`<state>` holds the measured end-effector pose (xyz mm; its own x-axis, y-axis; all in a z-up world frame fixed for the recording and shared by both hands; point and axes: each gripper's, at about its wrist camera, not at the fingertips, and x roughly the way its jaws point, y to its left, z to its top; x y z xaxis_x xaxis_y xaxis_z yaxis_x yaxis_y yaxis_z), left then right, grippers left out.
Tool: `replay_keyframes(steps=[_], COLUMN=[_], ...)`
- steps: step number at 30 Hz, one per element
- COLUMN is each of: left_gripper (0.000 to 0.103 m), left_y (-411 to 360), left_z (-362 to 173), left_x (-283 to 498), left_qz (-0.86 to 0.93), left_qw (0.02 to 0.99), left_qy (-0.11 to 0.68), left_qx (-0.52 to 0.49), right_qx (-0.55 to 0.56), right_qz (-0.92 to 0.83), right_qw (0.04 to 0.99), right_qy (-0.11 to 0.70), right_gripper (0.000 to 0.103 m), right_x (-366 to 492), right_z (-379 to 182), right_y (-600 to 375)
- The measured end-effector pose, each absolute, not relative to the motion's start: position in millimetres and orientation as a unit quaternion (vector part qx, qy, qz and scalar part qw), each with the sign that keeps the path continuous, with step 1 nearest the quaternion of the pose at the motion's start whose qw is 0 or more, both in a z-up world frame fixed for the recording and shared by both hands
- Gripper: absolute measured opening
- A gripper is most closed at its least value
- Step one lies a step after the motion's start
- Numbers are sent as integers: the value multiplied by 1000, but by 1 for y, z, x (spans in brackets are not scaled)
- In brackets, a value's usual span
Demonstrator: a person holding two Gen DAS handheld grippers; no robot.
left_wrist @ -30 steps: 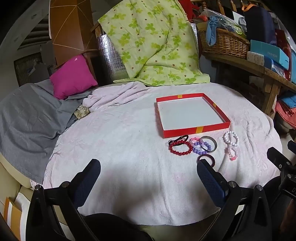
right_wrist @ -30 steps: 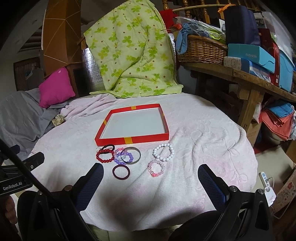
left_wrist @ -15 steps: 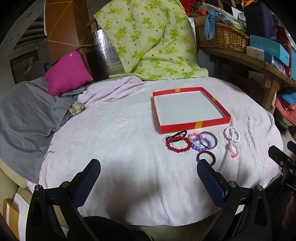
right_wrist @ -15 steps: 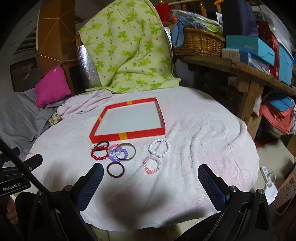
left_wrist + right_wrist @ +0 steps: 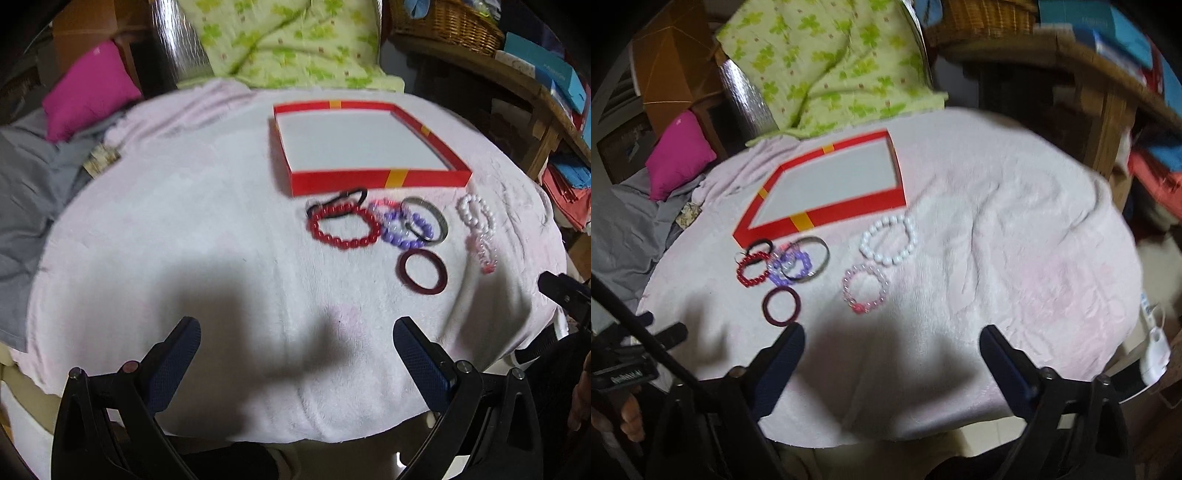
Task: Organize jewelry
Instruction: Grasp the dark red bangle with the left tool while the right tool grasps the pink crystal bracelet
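Bracelets at twelve o'clock of wide-spread right hand-held gripper; best lifted singly into red tray.

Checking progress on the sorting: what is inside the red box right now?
Nothing shows inside the red box: only its bare white floor. The near wall hides a thin strip of floor behind it. The bracelets, such as the red bead bracelet, lie outside on the tablecloth.

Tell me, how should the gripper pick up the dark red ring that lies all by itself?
Probably from straight above, one finger inside the dark red bangle and one outside, pinching its near rim. It lies flat on the pink cloth, so there is no side edge to grab, and its open middle leaves room. It sits apart from the other bracelets. The open right gripper is nearest.
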<state>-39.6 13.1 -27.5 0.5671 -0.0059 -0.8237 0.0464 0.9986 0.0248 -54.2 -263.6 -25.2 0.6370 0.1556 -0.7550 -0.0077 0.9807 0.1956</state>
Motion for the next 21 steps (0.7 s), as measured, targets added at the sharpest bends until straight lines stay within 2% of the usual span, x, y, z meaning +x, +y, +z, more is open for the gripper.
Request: replay_keyframes(steps=[2,5,9,10,13,14,18,19,20,21], left_gripper=[103,101,73,70,70,70,70,69,65,51], left_y=[14,9,-2,-5,-17,-21,-35,-38,-39,-41], left_z=[-32,-31,-31,-31,-33,-35,-48,-52,-56,-62], left_x=[-35,-28,-13,-10,-1,3,18,21,23,26], left_qz=[-27,-50,-94,-101,-131,-144,-170,-173,-177,-179], left_qw=[883,888,884,882,877,874,861,859,856,851], left_qy=[468,458,458,460,461,464,479,482,486,493], left_qx=[10,11,13,14,14,12,12,11,11,12], right_qx=[93,96,109,110,116,118,103,97,97,100], right_qz=[52,66,70,66,59,59,49,47,46,47], right_qw=[890,881,876,874,864,860,861,862,863,863], right_qy=[443,458,464,469,486,493,496,495,494,493], right_gripper=[78,66,51,47,42,35,23,14,11,10], right_x=[-44,-26,-4,1,14,17,19,19,19,19], right_z=[-34,-42,-47,-49,-61,-65,-71,-71,-71,-72], right_y=[-263,-255,-249,-249,-251,-251,-253,-254,-255,-257])
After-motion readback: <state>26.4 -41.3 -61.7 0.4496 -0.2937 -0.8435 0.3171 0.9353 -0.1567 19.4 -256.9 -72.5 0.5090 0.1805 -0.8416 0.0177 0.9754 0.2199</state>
